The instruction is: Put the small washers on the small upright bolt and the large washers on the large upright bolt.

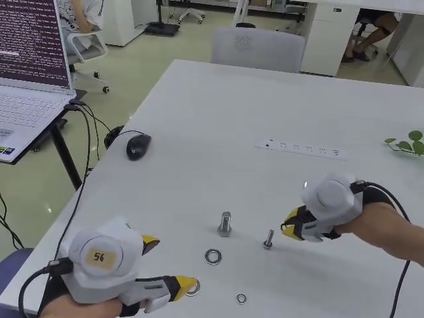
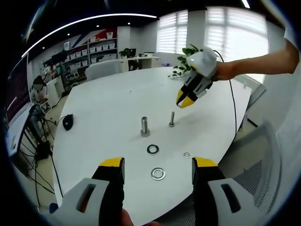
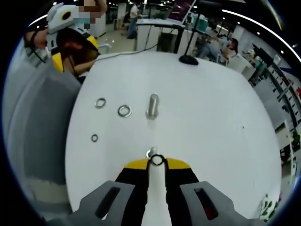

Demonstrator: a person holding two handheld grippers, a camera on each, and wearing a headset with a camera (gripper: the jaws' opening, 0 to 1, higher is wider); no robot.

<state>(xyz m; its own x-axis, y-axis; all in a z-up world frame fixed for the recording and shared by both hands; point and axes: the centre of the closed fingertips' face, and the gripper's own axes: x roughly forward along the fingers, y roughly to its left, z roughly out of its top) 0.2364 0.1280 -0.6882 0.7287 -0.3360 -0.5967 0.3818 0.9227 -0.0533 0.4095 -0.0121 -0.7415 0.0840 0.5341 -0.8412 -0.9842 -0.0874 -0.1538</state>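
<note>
Now | left fingers (image 2: pixel 112 165) wide, near flat metal large washer (image 2: pixel 158 173) | right fingers (image 3: pixel 134 165) pinching small washer (image 3: pixel 156 160)

Washers (image 1: pixel 212 256), perhaps three, before two bolts (image 1: pixel 224 224)

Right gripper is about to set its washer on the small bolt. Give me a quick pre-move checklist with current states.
1. Small washer pinched in the right gripper: ok.
2. Washer hole over the small bolt: not ok; in the right gripper view the bolt top sits beside the ring, not under it.
3. Small bolt and large bolt upright: ok.
4. Left gripper open, large washer lying flat just ahead of its jaws: ok.
5. Left gripper apart from the right gripper and both bolts: ok.
</note>
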